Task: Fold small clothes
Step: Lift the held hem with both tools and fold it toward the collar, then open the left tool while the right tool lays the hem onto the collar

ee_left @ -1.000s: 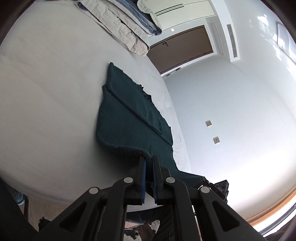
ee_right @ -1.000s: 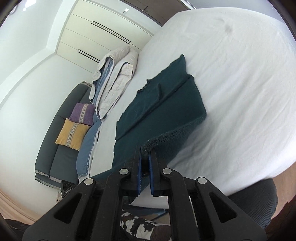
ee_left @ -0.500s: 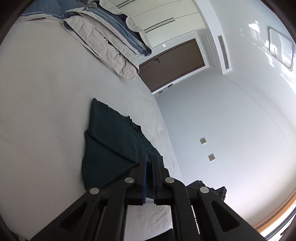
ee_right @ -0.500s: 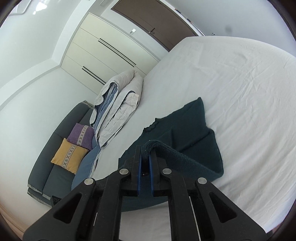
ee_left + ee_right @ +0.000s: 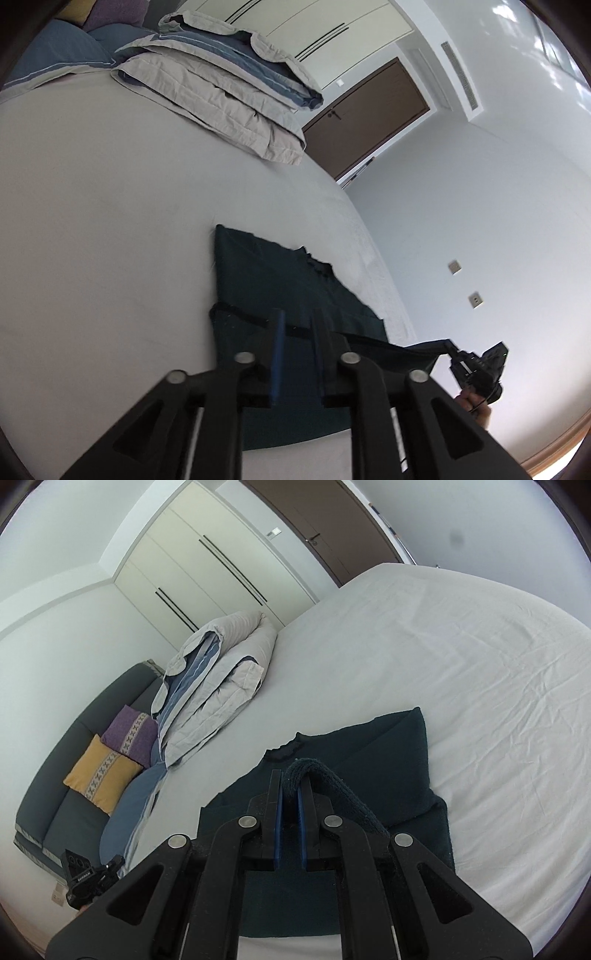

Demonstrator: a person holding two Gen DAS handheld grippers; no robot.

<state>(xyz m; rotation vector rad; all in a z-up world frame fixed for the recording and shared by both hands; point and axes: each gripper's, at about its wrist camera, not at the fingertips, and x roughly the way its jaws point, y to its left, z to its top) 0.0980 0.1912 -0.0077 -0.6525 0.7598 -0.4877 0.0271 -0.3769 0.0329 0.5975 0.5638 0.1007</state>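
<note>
Your right gripper (image 5: pixel 290 790) pinches the rolled hem of the dark green garment (image 5: pixel 388 760), which lies folded on the white bed (image 5: pixel 461 657). Your left gripper (image 5: pixel 298 325) hangs above it, fingers spread, holding nothing.

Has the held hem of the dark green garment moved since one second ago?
Yes. The hem has been carried forward over the garment's body toward its neckline, away from the bed's near edge.

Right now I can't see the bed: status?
Left gripper jaws open, clear of cloth. Right gripper shut on dark green garment hem. Garment half folded on the bed. Nothing in the way.
</note>
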